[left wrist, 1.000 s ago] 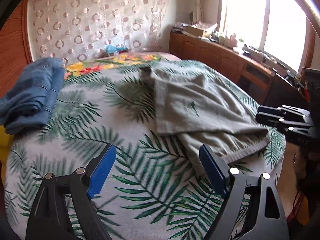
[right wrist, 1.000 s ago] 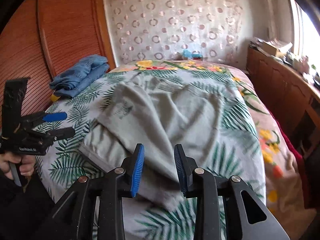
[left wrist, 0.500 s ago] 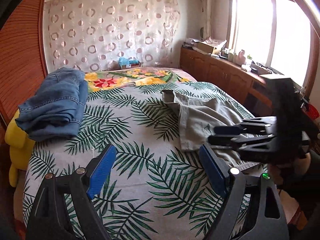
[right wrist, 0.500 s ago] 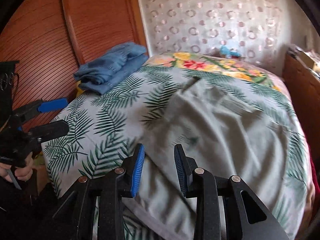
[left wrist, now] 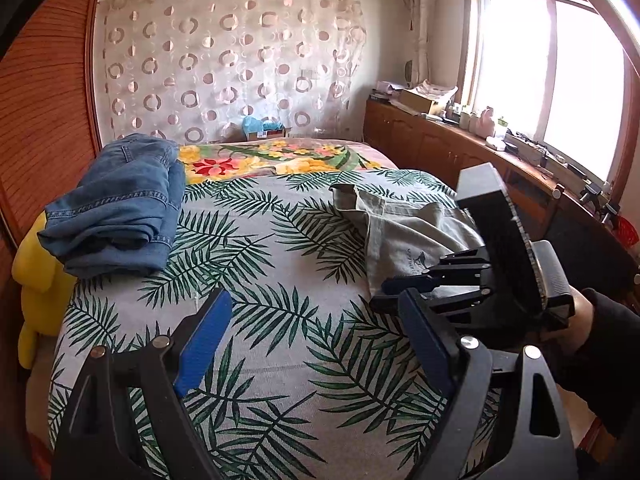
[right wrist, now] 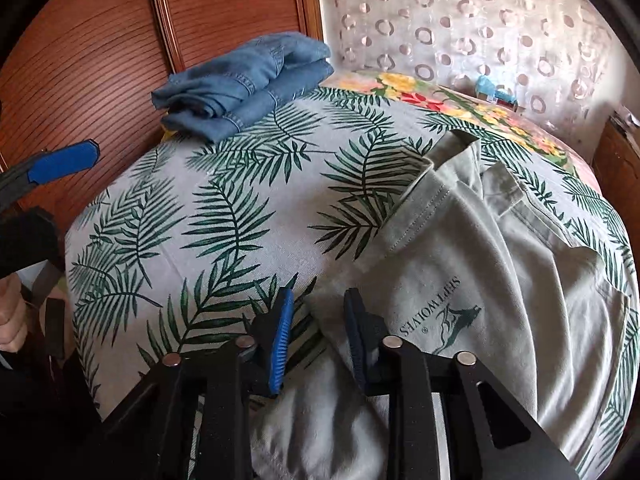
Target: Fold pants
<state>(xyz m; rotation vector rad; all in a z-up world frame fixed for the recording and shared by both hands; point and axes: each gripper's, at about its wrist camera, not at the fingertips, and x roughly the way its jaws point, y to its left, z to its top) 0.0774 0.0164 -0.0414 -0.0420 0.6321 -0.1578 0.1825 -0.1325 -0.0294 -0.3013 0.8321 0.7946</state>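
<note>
Grey pants [right wrist: 480, 264] lie on bed [right wrist: 224, 208] — folded jeans [right wrist: 244, 84] apart.

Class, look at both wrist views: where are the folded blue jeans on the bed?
The folded blue jeans lie at the bed's far left edge against the wooden wall panel, apart from the grey pants.
</note>
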